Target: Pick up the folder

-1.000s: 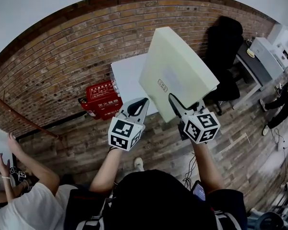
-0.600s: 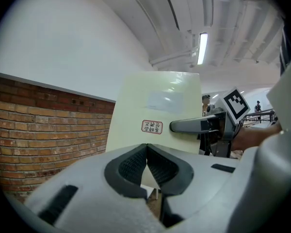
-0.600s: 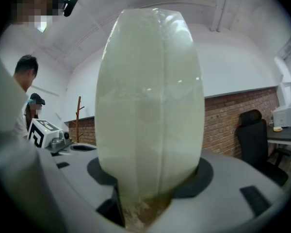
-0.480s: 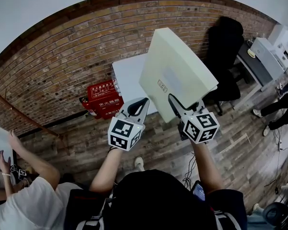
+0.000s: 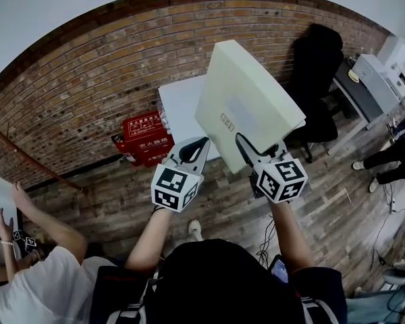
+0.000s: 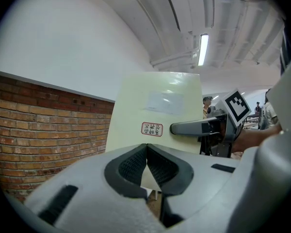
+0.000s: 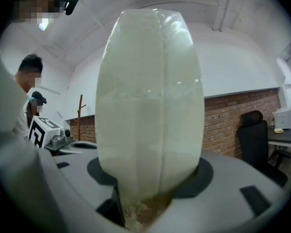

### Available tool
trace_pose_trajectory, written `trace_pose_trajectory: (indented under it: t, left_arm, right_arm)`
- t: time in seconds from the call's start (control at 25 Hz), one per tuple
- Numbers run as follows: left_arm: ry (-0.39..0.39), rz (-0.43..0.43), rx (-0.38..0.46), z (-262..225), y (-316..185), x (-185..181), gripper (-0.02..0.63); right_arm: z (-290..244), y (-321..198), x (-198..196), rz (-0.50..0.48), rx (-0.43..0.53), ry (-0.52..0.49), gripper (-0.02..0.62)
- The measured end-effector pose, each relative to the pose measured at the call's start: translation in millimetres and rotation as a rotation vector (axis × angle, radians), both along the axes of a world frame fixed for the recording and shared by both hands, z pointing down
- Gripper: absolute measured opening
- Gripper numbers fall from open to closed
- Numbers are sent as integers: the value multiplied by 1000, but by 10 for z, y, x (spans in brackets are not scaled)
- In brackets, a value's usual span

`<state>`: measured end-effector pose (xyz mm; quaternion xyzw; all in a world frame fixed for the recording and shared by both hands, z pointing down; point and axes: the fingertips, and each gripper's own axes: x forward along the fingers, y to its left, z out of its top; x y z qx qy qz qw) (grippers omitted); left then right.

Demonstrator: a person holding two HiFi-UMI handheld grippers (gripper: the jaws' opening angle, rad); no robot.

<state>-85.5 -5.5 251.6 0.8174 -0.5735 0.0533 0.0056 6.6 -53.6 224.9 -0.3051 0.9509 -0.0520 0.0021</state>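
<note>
A thick cream folder (image 5: pixel 250 103) with a small red-printed label is held up in the air, tilted, in the head view. My right gripper (image 5: pixel 247 148) is shut on its lower edge; in the right gripper view the folder's spine (image 7: pixel 150 106) fills the space between the jaws (image 7: pixel 148 188). My left gripper (image 5: pixel 192 151) hangs just left of the folder, shut with nothing in it; its pads (image 6: pixel 146 160) meet in the left gripper view. That view also shows the folder's face (image 6: pixel 155 110) and the right gripper (image 6: pixel 184 128) clamped on it.
Below the folder stands a white table (image 5: pixel 179 110) against a brick wall, with a red box (image 5: pixel 145 140) on the wooden floor beside it. A black chair (image 5: pixel 317 66) and a desk with a printer (image 5: pixel 371 73) are at right. A person (image 5: pixel 34 275) sits at lower left.
Both grippers and the folder hold still. A person's legs at the right edge have shifted, and the seated person's arm at lower left has moved slightly.
</note>
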Motion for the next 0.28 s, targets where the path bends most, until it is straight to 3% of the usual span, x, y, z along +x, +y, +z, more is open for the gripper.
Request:
trace_pose_trajectory:
  t: [0.28]
  left_arm:
    - [1,0,3,1,-17,-17,20]
  right_arm:
    - [3,-8,-3,0,0,-4,272]
